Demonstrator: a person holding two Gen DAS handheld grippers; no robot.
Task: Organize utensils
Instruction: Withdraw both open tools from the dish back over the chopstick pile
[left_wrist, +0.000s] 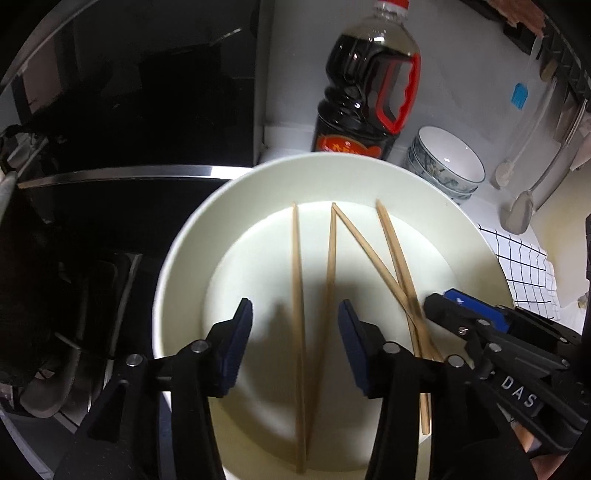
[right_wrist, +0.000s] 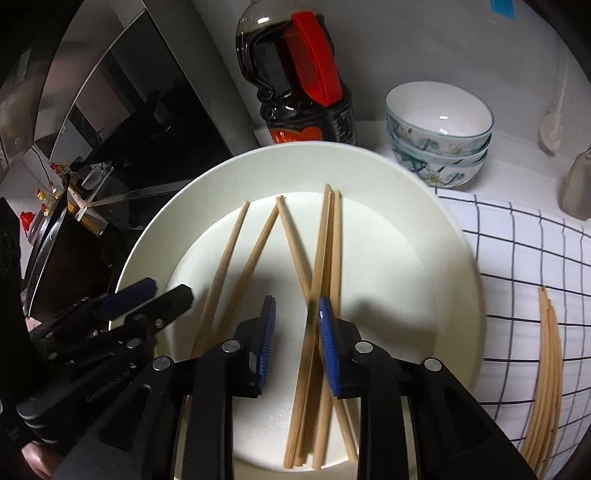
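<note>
Both grippers are hovering with jaws parted, left gripper (left_wrist: 295, 314) wider than right gripper (right_wrist: 297, 314), gripping nothing. Thin, pale wooden chopsticks (right_wrist: 325, 258) are lying crisscrossed on a smooth, round cream plate (right_wrist: 424, 221); beyond are standing a dark sauce bottle (right_wrist: 295, 92) and stacked bowls (right_wrist: 439, 136).

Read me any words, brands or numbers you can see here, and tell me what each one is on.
"DAS": white raised letters on the right gripper body, left wrist view; the word may run on out of sight.
Red label on the soy sauce bottle: print too blurred to read.
Embossed lettering on the left gripper body, right wrist view: too small to read.
</note>
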